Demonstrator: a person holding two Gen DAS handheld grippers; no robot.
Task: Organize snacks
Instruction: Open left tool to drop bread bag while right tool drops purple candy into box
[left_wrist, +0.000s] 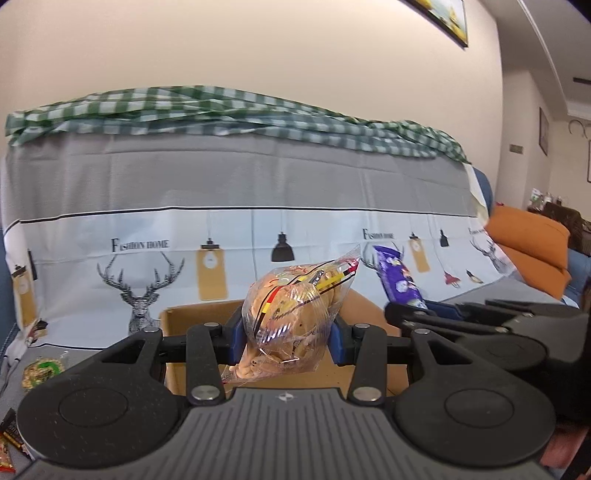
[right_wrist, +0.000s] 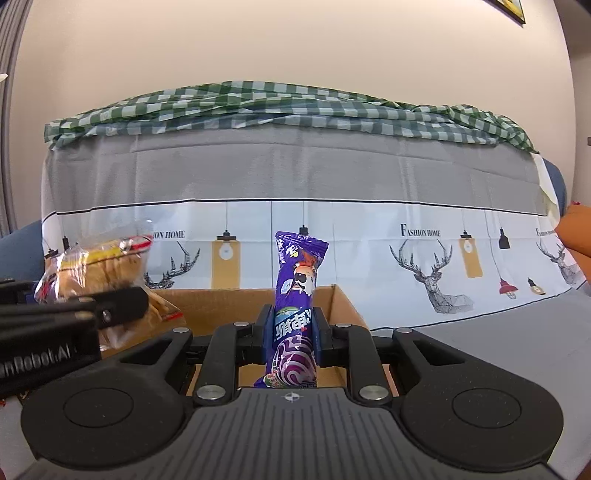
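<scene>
Between the left gripper's (left_wrist: 286, 332) blue fingers (left_wrist: 236, 334) sits a clear bag of cookies (left_wrist: 295, 310), pinched at its middle so it stands above the open cardboard box (left_wrist: 192, 317) just beyond and below. The right gripper (right_wrist: 293, 332) clamps a purple snack packet (right_wrist: 297, 295) upright at its lower half, likewise over the box (right_wrist: 343, 299). Both seem held high to clear the rim before dropping in. Box walls lie close on either side of the fingers; the two grippers are nearly side by side, so room between them looks tight.
</scene>
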